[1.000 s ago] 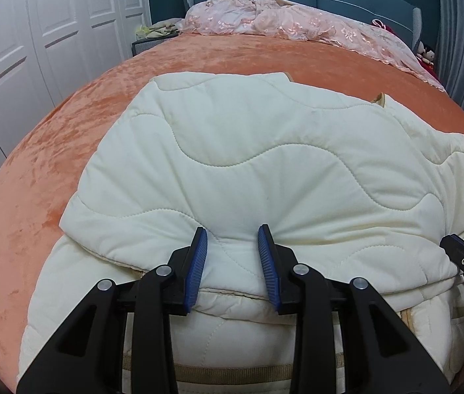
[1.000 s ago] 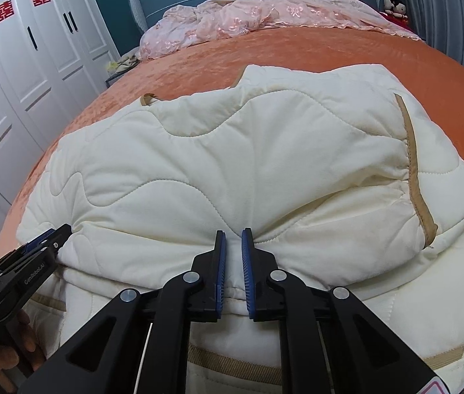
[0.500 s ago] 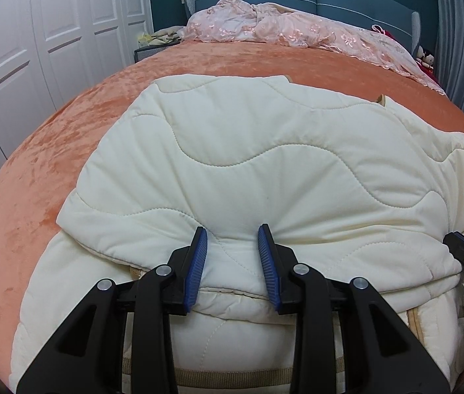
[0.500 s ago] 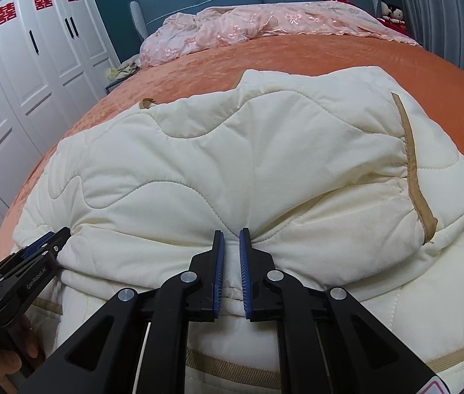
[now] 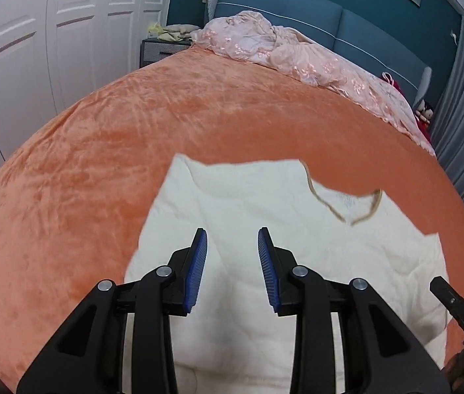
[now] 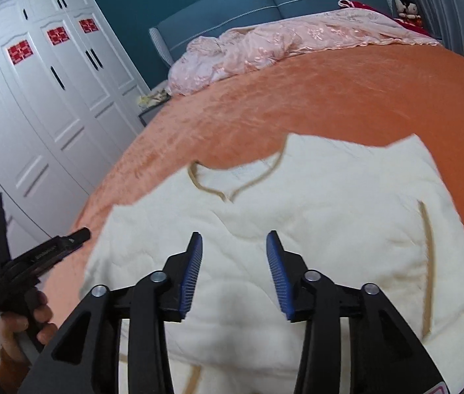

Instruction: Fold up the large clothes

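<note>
From the left wrist camera, the left tongs [image 5: 231, 234] stand wide apart with nothing between the blue pads, raised above the cream quilted jacket [image 5: 265, 229]. The jacket lies spread on the orange bed [image 5: 133, 138], directly under and ahead of the tongs, its tan-trimmed neckline [image 5: 347, 207] ahead and to the right of them. The fabric looks blurred. At the lower right edge a black tip of the right tongs [image 5: 458, 312] shows above the jacket's right side; its opening cannot be told from here. A pink blanket [image 5: 297, 52] is bunched at the far end of the bed by the blue headboard [image 5: 297, 16], and white wardrobe doors [image 5: 34, 49] stand on the left.

From the right wrist camera, the right tongs [image 6: 234, 235] are also spread wide and hold nothing, poised over the jacket [image 6: 314, 213], which lies below and beyond them on the bed [image 6: 330, 98]. The neckline [image 6: 232, 184] sits just ahead of the left pad, and a tan strip [image 6: 427, 246] runs down the jacket's right side. Off to the left, a hand [image 6: 25, 325] grips the left tongs [image 6: 67, 239] over the bed's edge, beside the jacket.
</note>
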Demonstrator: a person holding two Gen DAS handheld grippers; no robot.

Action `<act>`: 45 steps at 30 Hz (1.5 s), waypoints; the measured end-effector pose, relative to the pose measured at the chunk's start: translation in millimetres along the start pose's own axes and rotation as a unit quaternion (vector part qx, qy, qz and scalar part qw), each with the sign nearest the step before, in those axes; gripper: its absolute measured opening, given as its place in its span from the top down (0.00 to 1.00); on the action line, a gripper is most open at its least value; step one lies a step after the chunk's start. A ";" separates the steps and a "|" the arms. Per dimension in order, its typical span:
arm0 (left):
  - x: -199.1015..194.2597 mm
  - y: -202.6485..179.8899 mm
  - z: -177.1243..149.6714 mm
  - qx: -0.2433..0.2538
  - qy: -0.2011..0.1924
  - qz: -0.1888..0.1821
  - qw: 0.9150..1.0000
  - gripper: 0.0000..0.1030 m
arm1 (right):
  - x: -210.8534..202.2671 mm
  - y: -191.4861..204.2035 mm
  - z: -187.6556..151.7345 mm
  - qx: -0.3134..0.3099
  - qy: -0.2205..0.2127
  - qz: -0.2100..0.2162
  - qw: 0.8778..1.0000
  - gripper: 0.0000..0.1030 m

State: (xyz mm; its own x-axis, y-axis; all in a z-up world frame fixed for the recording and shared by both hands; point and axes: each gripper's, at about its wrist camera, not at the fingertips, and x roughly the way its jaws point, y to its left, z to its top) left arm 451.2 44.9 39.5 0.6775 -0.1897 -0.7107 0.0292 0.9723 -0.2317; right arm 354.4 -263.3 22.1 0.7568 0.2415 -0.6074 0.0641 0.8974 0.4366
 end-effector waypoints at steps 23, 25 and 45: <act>149.7 74.5 50.3 -0.108 0.083 -0.007 0.991 0.91 | 250.8 81.8 58.3 -0.036 0.175 0.023 0.984 0.93; 148.5 68.8 47.8 -0.090 0.070 0.007 0.993 0.93 | 238.1 79.9 63.2 -0.041 0.138 0.024 0.989 0.98; 157.2 57.4 33.8 -0.044 0.024 0.082 0.995 1.00 | 240.7 57.4 49.7 -0.028 0.070 -0.054 0.996 1.00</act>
State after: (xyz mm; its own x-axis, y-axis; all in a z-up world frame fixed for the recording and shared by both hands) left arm 584.2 75.5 -63.1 0.6317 -0.0382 -0.7743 -0.1444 0.9755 -0.1660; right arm 572.5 -172.0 -66.2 0.6489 0.1883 -0.7372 0.1010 0.9390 0.3287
